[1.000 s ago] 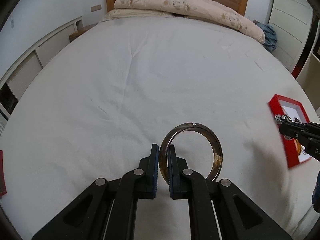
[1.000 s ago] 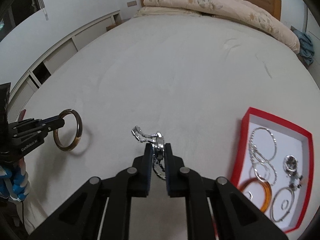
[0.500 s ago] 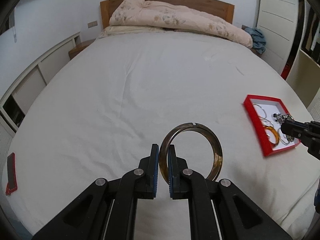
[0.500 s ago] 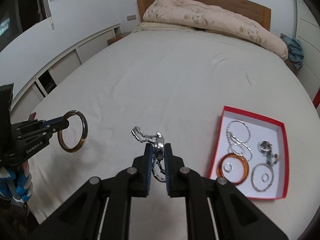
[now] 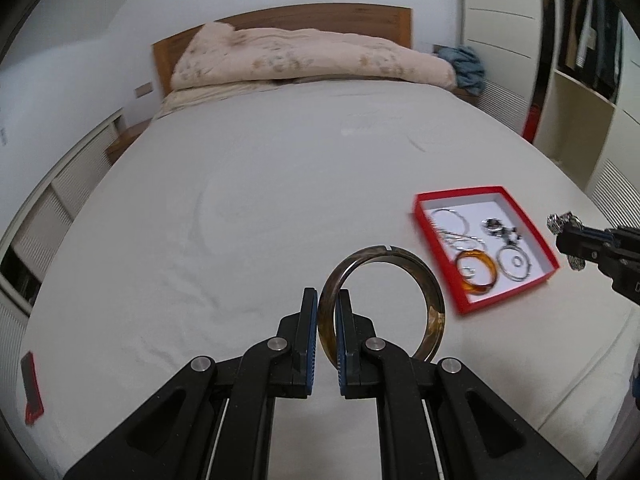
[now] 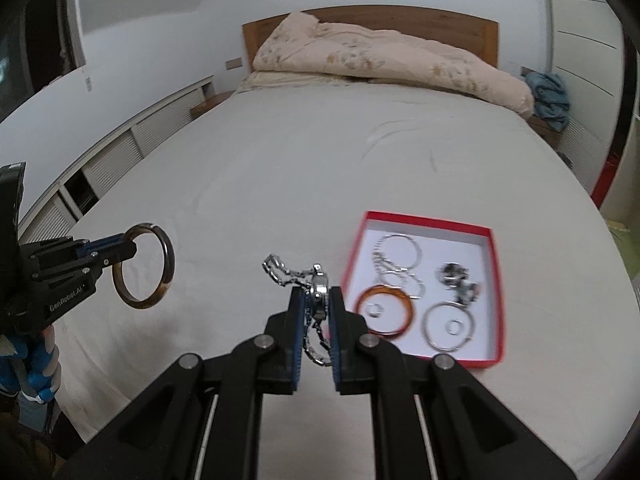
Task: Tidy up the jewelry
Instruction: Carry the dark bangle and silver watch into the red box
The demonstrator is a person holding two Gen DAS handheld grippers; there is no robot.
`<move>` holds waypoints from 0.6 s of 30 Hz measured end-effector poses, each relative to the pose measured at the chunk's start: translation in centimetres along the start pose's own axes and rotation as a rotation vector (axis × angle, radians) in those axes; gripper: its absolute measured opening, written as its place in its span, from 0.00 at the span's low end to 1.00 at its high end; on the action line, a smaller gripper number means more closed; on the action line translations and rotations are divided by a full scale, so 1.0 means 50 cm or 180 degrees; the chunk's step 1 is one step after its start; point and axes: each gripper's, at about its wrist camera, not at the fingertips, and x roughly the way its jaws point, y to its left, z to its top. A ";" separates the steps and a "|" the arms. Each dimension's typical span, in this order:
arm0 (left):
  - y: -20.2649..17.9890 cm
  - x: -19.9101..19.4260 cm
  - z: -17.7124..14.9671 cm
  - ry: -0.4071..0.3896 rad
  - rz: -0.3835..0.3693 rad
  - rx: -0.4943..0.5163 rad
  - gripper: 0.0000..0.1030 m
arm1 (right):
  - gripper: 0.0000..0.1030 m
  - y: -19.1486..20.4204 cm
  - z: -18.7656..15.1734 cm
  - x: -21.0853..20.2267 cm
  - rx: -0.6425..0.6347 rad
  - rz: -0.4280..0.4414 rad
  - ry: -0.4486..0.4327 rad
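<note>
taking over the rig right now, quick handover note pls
Left gripper: shut on the brown bangle, held upright in the air above the bed.
Right gripper: shut on the silver watch, its chain band hanging loose, just left of the red tray.
Done: the tray already holds an orange bangle, silver hoops and rings, and a dark charm piece.
Left: set the watch and the brown bangle into the tray. A red-edged item lies at the bed's left edge; I cannot tell what it is.
</note>
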 end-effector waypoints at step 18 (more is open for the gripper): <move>-0.233 0.209 0.121 0.0221 -0.0355 0.0464 0.08 | 0.10 -0.259 -0.001 0.094 0.0376 -0.0273 0.0126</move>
